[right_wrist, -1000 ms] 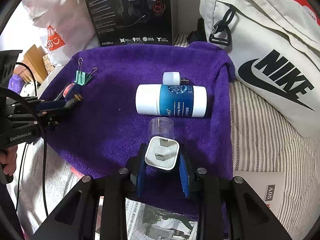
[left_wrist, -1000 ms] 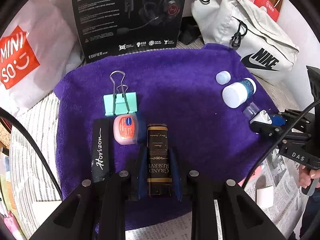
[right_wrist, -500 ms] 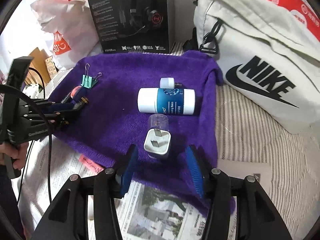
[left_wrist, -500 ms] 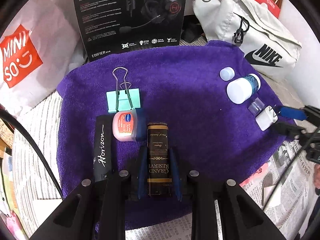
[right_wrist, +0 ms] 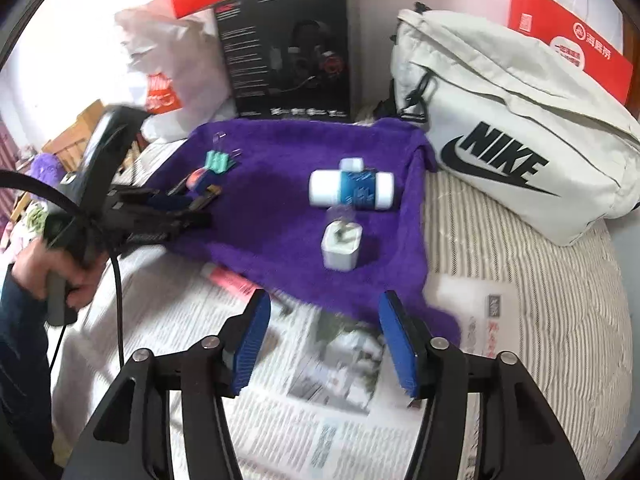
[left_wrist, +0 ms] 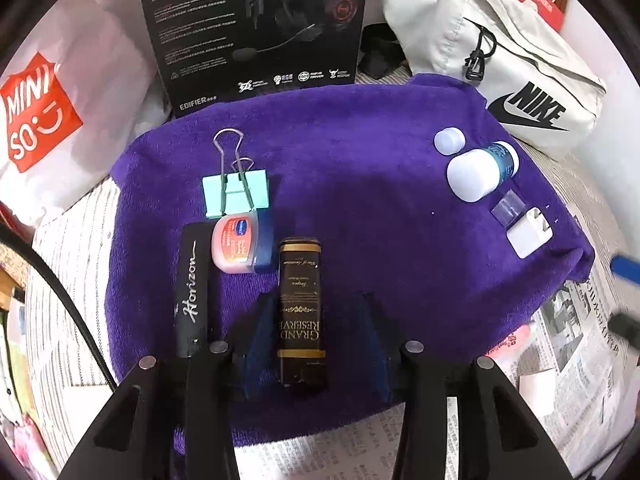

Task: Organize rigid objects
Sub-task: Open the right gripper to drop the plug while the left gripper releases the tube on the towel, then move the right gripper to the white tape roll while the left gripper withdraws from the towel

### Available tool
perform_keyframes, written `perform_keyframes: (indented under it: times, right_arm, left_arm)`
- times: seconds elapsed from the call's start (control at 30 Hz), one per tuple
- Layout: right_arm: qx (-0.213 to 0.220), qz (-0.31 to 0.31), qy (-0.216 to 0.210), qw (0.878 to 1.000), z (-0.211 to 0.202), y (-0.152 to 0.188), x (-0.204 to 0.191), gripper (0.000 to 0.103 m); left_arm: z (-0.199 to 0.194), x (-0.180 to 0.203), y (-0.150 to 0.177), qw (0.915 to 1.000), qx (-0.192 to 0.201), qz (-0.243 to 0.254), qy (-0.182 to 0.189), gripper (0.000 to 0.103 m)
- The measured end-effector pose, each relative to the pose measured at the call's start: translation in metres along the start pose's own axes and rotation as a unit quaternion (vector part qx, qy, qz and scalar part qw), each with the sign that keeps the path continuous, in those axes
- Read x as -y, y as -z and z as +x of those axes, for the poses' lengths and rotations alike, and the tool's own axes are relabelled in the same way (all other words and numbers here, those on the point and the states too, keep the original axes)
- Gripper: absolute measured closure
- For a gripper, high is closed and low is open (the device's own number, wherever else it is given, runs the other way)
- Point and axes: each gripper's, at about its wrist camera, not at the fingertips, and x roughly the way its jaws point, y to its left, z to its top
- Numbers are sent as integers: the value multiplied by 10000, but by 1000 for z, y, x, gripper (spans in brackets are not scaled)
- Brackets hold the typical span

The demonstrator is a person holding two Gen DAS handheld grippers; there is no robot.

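Left wrist view shows the left claw [left_wrist: 314, 340] apart around the black box [left_wrist: 300, 304] near the towel's [left_wrist: 360, 184] front edge; back straight out; the right claw [right_wrist: 324, 344] is apart, holding nothing.

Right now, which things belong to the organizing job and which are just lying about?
Job: black Grand Reserve box, black Horizon case, pink balm jar, green binder clip, white-capped blue bottle, white plug adapter, purple towel.

Lying about: black headset box, white Nike bag, newspaper.
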Motion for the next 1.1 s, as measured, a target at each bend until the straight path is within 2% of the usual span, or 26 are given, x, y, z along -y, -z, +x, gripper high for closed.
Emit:
perform_keyframes:
  times: [0.07, 0.13, 0.33, 0.43, 0.67, 0.83, 0.9, 0.97, 1.1]
  right_arm:
    - [-3, -99, -51, 9999, -2, 8, -8, 46]
    - [-28, -171, -172, 9997, -2, 16, -16, 46]
    - [-150, -536, -446, 9975, 9, 35, -40, 46]
    - [-156, -780, -417, 9960, 19, 41, -49, 46]
    - [-108, -1056, -187, 9942, 39, 42, -53, 46]
    - [-116, -1133, -180, 9933, 51, 37, -56, 46]
    - [-126, -1149, -212, 9931, 56, 36, -58, 51]
    - [-53, -1108, -287, 9934, 56, 36, -58, 69]
    - [-40, -1015, -357, 9942, 56, 36, -59, 70]
  left_arm:
    - [-8, 1, 2, 10000, 4, -18, -76, 61]
    - [-25, 4, 7, 9998, 166, 23, -129, 61]
    - [-66, 7, 33, 9985, 531, -110, -30, 59]
    - [-79, 2, 52, 9977, 618, -292, 11, 59]
    - [-92, -13, 89, 9958, 628, -670, -11, 57]
    - [-85, -18, 104, 9953, 506, -827, 4, 57]
    - [-84, -19, 107, 9953, 481, -839, 12, 57]
    - [-82, -17, 108, 9956, 453, -813, 47, 57]
    - [-79, -12, 108, 9964, 420, -729, 89, 57]
